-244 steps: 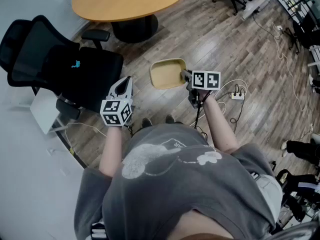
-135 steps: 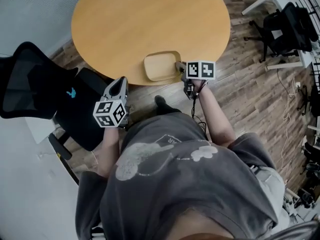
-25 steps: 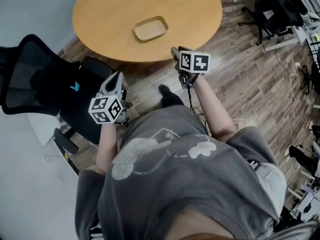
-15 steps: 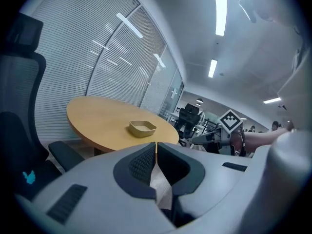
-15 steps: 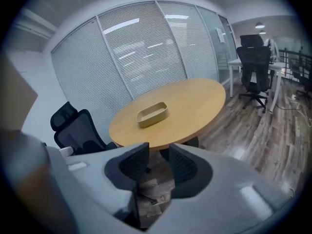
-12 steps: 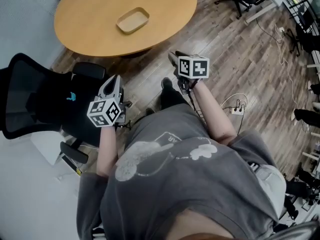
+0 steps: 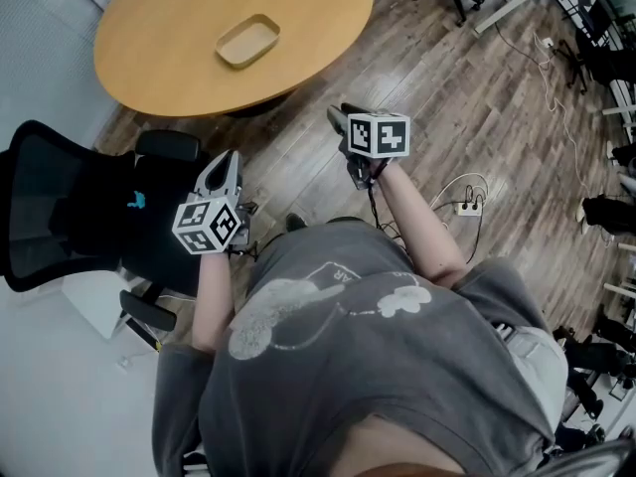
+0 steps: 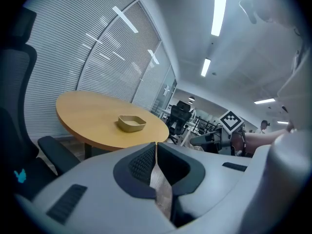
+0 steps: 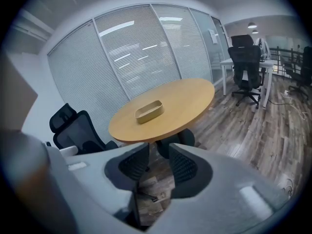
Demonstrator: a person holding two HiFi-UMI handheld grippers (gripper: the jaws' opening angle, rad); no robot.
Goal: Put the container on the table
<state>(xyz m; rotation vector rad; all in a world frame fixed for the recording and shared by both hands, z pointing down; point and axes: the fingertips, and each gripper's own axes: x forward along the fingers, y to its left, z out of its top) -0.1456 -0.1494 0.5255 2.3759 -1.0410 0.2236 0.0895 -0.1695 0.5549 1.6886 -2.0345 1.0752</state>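
Note:
The tan, shallow container (image 7: 247, 41) rests upright on the round wooden table (image 7: 169, 53), apart from both grippers. It also shows in the left gripper view, container (image 8: 131, 123), and in the right gripper view, container (image 9: 148, 111). My right gripper (image 7: 336, 115) hovers over the wood floor, well short of the table edge; its jaws (image 9: 159, 147) stand open with nothing between them. My left gripper (image 7: 227, 159) hangs beside the black chair, jaws (image 8: 156, 143) shut and empty.
A black office chair (image 7: 70, 207) stands at my left, close to the left gripper. More office chairs (image 9: 246, 57) and desks sit at the far right. A power strip with cables (image 7: 465, 205) lies on the floor to the right.
The right gripper carried the container to the table, let it go and pulled back. In the last second both grippers and my view have drifted farther from the table.

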